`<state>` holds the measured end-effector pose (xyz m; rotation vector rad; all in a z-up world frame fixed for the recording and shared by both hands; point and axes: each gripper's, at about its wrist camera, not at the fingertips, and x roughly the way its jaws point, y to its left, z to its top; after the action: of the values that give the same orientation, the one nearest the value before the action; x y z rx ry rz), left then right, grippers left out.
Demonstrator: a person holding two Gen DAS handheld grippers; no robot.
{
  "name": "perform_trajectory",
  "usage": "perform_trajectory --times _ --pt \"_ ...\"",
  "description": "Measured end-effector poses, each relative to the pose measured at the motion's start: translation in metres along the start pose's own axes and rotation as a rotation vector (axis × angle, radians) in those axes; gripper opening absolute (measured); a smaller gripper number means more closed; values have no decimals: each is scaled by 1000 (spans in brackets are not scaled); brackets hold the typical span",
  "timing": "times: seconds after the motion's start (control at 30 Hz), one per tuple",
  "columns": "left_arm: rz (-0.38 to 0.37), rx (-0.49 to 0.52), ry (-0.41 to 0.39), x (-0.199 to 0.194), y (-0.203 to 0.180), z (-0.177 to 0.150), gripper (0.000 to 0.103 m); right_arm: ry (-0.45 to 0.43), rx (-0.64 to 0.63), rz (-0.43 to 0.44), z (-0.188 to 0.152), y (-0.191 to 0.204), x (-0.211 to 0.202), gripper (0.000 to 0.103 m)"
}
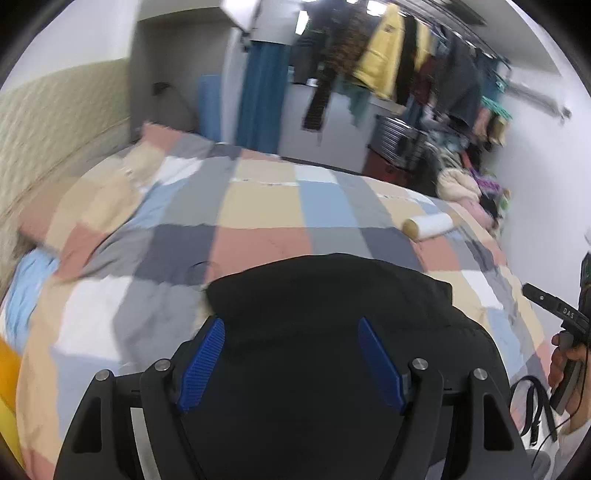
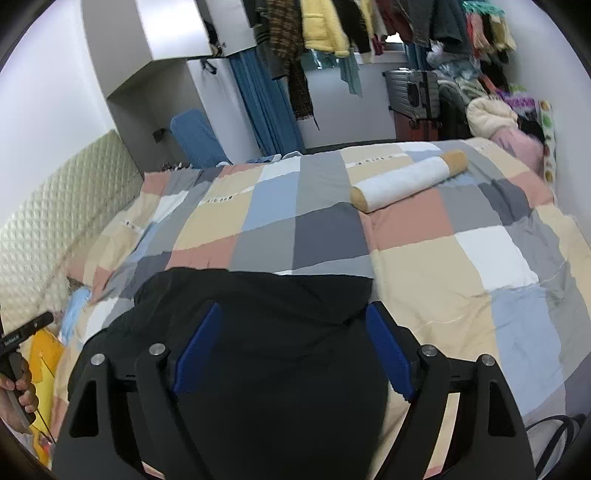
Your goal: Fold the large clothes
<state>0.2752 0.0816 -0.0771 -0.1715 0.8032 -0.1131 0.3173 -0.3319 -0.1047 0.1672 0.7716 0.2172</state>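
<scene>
Checkered bed quilt [image 2: 424, 258], black garment [image 2: 258, 314] beneath both wide-open, empty hand-held grippers: left [image 1: 291, 328], right [image 2: 293, 314].

The place was a bedroom in a home. A wide bed [image 2: 424, 258] took most of the room, covered with a checked quilt [image 2: 321, 206] in pink, grey, blue and beige squares, and a roll-shaped pillow [image 2: 406, 181] lay on it. A padded headboard [image 2: 55, 206] stood along one side. Above the far end many clothes [image 2: 325, 26] hung from a rail, a blue curtain [image 2: 266, 107] fell beside them, and a silver suitcase [image 2: 410, 92] stood near a heap of more clothes [image 2: 487, 110] by the wall.
</scene>
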Motion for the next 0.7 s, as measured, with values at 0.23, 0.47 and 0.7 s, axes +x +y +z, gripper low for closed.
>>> perform_trajectory --times 0.23,0.47,0.7 --pt "40 112 -9 66 -61 0 74 -8 -49 53 -19 52 42 82" --pt "167 236 18 119 -83 -23 74 53 -131 11 -38 70 107 82" --pt "131 187 24 137 -72 -20 75 50 -145 13 -38 70 127 83"
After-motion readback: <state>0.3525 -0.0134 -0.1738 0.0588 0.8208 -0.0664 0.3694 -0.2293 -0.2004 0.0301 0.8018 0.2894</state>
